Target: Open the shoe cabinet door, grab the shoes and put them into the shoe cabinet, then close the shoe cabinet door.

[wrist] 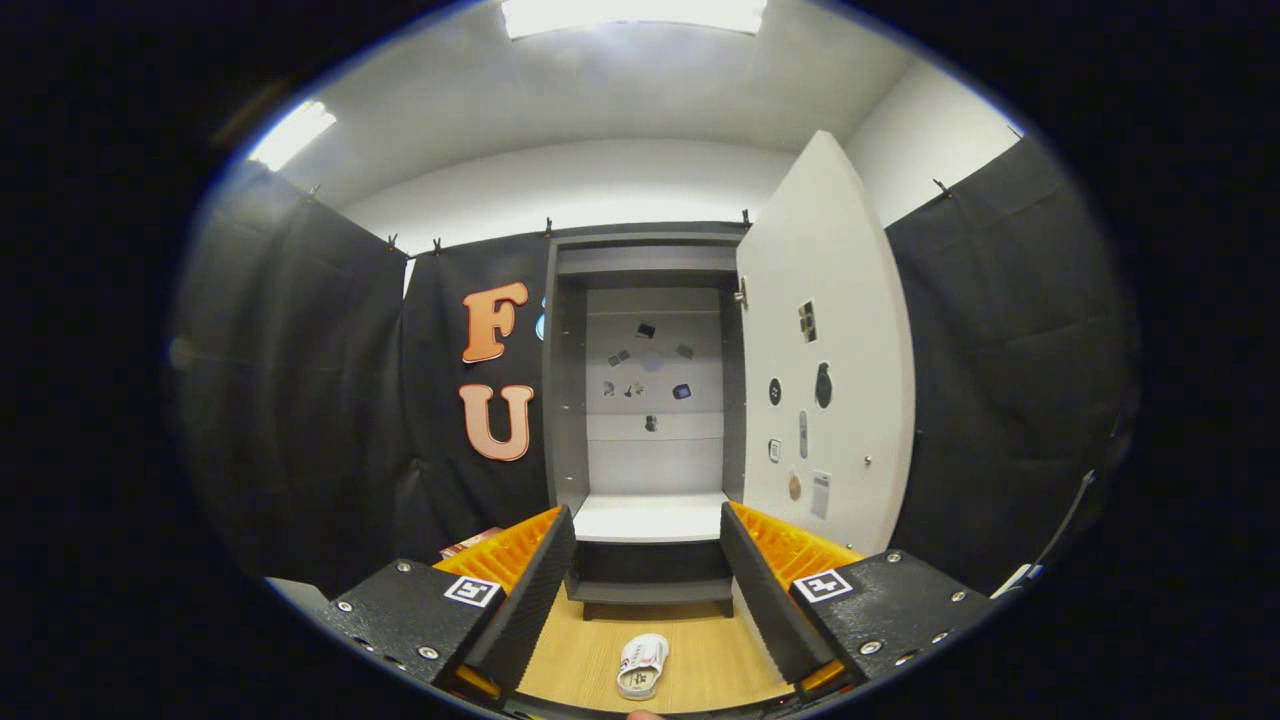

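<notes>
1. The booth is hung with black cloth under a white ceiling with strip lights; a wooden floor (700,655) runs up to the foot of the cabinet.
2. Left of centre is bare cloth; then the shoe cabinet (650,400) stands straight ahead beyond the fingers, its inside grey with a pale shelf (650,517) free of shoes.
3. To the right, the cabinet door (830,370) is swung fully open, so the opening step looks done.
4. The gripper (648,570) is spread wide and holds nothing.
5. One white shoe (642,665) lies on the floor between and below the fingers, nearer than the cabinet.
6. Its long axis runs roughly toward the cabinet, tilted slightly; which end is the toe I cannot tell.
7. The next move likely calls for dropping straight down onto the shoe, fingers straddling its width.
</notes>
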A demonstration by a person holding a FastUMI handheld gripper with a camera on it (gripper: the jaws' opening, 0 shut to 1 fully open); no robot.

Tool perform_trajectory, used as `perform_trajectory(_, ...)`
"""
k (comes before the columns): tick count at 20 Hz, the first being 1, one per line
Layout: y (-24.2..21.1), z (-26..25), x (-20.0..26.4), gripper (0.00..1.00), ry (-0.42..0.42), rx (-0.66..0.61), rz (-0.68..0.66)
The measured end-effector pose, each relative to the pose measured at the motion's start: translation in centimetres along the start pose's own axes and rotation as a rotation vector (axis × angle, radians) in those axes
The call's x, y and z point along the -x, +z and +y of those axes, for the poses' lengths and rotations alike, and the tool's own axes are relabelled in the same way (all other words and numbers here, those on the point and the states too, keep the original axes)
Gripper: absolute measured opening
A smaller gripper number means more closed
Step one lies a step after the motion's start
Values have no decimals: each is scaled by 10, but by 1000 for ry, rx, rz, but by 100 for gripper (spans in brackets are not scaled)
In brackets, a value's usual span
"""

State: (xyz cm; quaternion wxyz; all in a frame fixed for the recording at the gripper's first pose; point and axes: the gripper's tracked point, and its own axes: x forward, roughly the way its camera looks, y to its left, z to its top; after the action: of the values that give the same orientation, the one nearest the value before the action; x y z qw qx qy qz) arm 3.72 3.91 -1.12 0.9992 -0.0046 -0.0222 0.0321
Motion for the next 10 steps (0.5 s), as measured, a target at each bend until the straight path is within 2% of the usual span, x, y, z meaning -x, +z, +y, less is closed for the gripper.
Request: perform_trajectory(10,-31,21,-30,92,-53,27,49)
